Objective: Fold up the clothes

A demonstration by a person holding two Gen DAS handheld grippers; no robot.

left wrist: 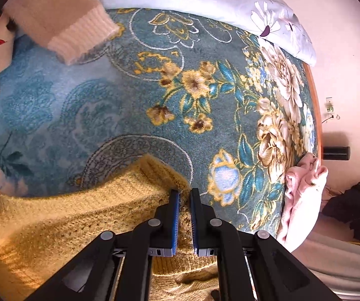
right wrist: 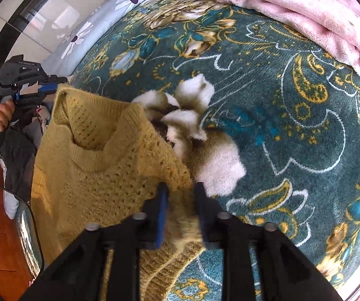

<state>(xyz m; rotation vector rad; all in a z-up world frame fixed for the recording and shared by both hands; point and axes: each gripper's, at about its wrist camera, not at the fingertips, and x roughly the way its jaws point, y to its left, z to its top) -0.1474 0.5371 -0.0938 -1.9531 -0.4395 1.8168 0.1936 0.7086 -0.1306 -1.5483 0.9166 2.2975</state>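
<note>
2 grippers clamp a mustard knit sweater [right wrist: 99, 175] over the floral bed cover [left wrist: 119, 105]: left gripper [left wrist: 185, 198] and right gripper [right wrist: 180, 195] each pinch its edge. No readable writing shows anywhere.

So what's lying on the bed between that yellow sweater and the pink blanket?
Only bare floral bedspread, seen in the right wrist view, between the yellow sweater and pink blanket.

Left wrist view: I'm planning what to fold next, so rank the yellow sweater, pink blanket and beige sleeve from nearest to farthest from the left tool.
1. yellow sweater: pinched in the left tool.
2. pink blanket: right, at the bed's edge.
3. beige sleeve: far upper left.
</note>
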